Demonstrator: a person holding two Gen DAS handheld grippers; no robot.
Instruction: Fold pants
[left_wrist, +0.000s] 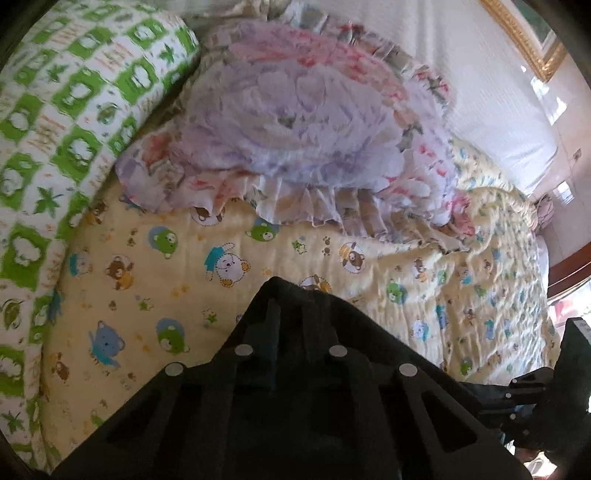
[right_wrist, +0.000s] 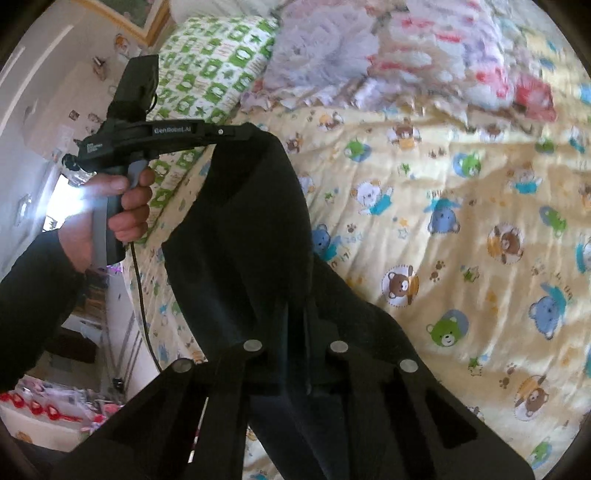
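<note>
Black pants (right_wrist: 251, 221) hang in the air over a bed, stretched between both grippers. In the right wrist view a person's hand (right_wrist: 125, 206) holds the left gripper (right_wrist: 253, 133) at upper left, shut on the top corner of the pants. My right gripper (right_wrist: 295, 325) is shut on another part of the same edge, and the black cloth drapes over its fingers. In the left wrist view the pants (left_wrist: 295, 295) cover the tips of the left gripper (left_wrist: 291, 317). The rest of the pants hangs below, out of sight.
A yellow quilt with cartoon bears (left_wrist: 332, 258) covers the bed. A ruffled floral pillow (left_wrist: 288, 122) and a green-and-white pillow (left_wrist: 74, 110) lie at its head. The bed's edge and a cluttered floor (right_wrist: 55, 406) show at the left.
</note>
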